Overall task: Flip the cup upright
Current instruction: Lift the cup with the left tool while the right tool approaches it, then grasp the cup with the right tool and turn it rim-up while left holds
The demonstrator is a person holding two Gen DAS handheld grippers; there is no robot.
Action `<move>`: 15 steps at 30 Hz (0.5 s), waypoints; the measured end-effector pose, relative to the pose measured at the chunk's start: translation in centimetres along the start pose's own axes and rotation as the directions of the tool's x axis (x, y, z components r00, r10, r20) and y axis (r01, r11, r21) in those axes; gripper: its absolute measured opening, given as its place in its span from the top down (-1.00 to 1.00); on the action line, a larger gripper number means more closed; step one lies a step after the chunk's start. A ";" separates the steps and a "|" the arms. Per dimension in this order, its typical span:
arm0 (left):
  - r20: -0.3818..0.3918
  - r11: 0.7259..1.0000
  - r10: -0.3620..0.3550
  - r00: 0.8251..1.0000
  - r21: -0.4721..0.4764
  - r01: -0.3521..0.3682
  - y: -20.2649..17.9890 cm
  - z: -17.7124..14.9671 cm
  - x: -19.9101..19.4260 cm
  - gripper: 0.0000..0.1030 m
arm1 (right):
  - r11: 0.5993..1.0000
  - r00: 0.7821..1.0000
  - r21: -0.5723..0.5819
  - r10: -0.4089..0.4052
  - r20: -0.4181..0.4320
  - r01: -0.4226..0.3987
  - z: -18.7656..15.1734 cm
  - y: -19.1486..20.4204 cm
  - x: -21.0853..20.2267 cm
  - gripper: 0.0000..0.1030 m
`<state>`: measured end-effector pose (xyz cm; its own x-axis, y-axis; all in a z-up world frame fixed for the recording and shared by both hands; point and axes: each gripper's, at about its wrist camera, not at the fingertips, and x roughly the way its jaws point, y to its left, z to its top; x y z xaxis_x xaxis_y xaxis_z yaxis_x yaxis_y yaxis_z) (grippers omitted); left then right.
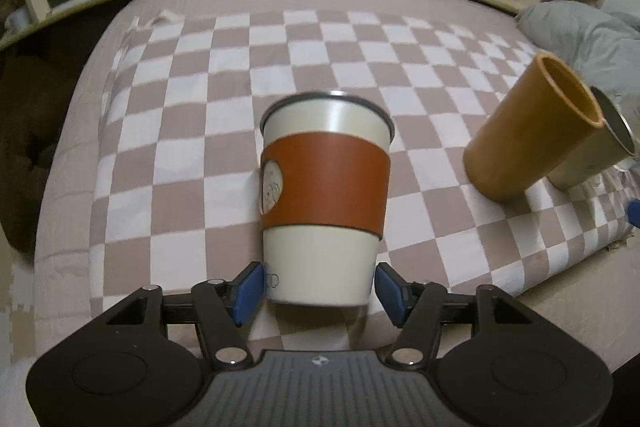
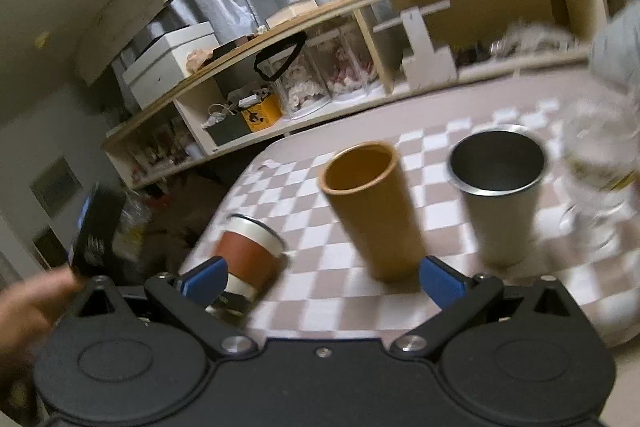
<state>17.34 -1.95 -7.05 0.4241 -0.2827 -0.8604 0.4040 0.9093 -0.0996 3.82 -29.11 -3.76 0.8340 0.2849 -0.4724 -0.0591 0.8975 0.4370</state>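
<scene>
nearest my left camera is the left gripper [image 1: 320, 287], its blue pads [image 1: 249, 291] set either side of the base of the cream cup [image 1: 325, 201] with the brown sleeve [image 1: 326, 179]. the left pad looks to be touching the wall; the right one shows a thin sliver of gap, so i'd call the claw closed down to cup width, but whether it grips firmly i cannot tell. the cup stands with its metal rim up on the checked cloth [image 1: 192, 131], which i read as the flip being essentially done, with the grip low on the base so the cup can be set down flat and let go without tipping on the soft bedding.

the left gripper comes in low and nearly level, pointing straight at the cup.

my right gripper [image 2: 322, 279] is spread wide and has hold of nothing; it hangs back above the near edge of the bed, tilted. through it i see the same cup [image 2: 250, 255] at left, leaning in this blurred view, then a tall orange tube cup [image 2: 372, 211] and a steel tumbler [image 2: 500, 195], both mouth up, with a clear glass [image 2: 596, 179] smeared by motion at far right. a hand [image 2: 36, 303] shows at the left edge.
</scene>
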 end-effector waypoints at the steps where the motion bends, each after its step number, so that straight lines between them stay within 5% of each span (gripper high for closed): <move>1: 0.019 1.000 0.002 1.000 0.015 -0.002 0.0 -0.2 -0.3 -0.29 | 0.999 1.000 0.037 0.017 -0.014 -0.017 0.3 0.2 0.8 -1.00; 9: 0.122 0.993 -0.018 0.992 0.122 0.003 0.4 -1.1 -2.1 -0.26 | 0.981 0.979 0.179 0.101 -0.178 -0.068 2.4 4.2 9.4 -1.00; 15: 0.135 0.991 -0.065 0.989 0.129 0.048 1.3 -1.4 -1.9 -0.20 | 0.957 0.943 0.289 0.106 -0.316 -0.011 3.5 6.5 16.5 -1.00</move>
<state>15.97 0.22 -6.21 0.5023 -0.3802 -0.7766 0.5248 0.8479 -0.0756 19.14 -19.77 -6.04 0.6066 0.4702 -0.6411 0.0932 0.7588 0.6447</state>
